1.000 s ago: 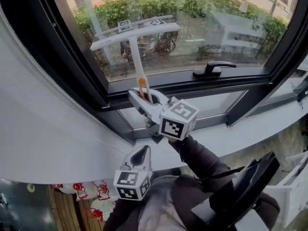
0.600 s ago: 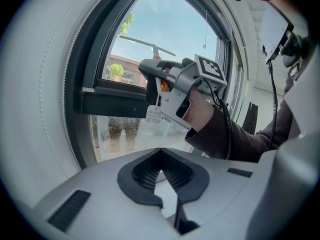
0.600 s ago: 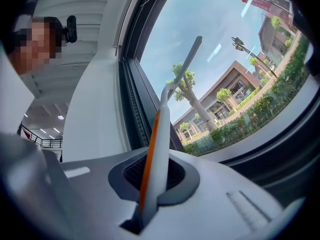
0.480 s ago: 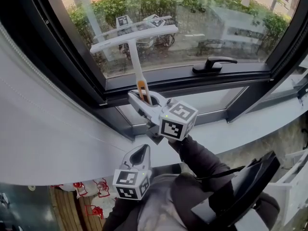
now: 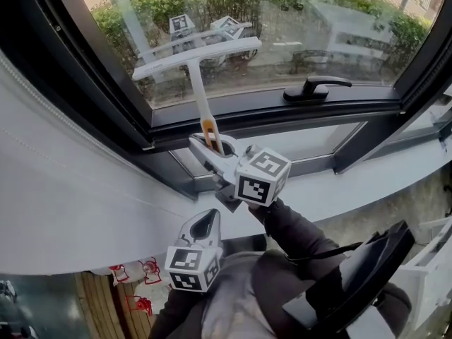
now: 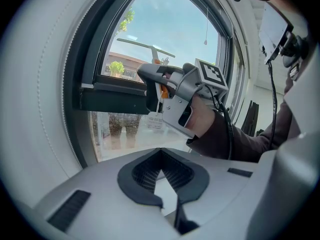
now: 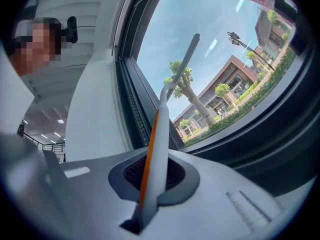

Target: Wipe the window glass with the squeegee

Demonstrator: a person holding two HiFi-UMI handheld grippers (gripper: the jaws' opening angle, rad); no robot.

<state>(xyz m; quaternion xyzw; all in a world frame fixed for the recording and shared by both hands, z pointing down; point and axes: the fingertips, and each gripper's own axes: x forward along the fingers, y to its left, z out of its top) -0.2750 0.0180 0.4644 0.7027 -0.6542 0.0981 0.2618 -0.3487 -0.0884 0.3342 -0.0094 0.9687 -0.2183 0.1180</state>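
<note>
Step looks like a wiping stroke. Your right gripper [image 5: 209, 145] is clamped tight on the bottom end of the squeegee [image 5: 200, 90], down-left of the window handle [image 5: 311, 87]. The blade lies across the glass [image 5: 332, 27], up-left of the window handle. Its reflection sits just beside it, so it's probably touching. The blade is already low on the pane, so the stroke looks near its end.

Next move, my guess: run the blade down to the frame left of the window handle, then lift and reset for a strip nearer the window handle. Keep the blade flat or it'll streak.

Your left gripper [image 5: 205, 226] hangs well below-left of the window handle, tips together, nothing in it.

- **Head view:** the only one with the full blade and its reflection.
- **Right gripper view:** shows the squeegee [image 7: 161, 129] stem, with its orange stripe, pinched between the right gripper [image 7: 151, 181] pads.
- **Left gripper view:** shows the left gripper [image 6: 162, 176] empty, and your right hand [image 6: 202, 121] side-on.
</note>
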